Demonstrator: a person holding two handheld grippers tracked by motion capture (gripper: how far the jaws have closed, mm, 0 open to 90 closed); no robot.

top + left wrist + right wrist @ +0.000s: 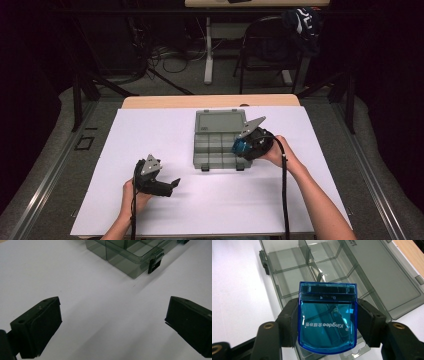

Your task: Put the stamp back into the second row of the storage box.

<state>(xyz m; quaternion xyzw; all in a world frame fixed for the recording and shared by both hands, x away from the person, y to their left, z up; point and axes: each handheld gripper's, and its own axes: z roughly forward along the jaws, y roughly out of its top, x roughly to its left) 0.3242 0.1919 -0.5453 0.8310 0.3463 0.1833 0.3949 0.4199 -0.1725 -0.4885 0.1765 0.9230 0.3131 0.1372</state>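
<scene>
The white tabletop [150, 145] is the biggest thing here. Near its middle, a little toward twelve o'clock, sits a grey box [216, 150] with its lid [220, 121] open flat at the far side. The box has small empty rooms inside. The right gripper [246, 145] is over the three o'clock side of the box, and its fingers [368, 323] squeeze a small blue case [327, 325] from both sides. The left gripper [172, 185] rests at about seven o'clock from the box, fingers [37, 327] wide apart and holding nothing. It looks like the case goes into a room. To do that well, line it up over one room, go down slowly, then let go.
</scene>
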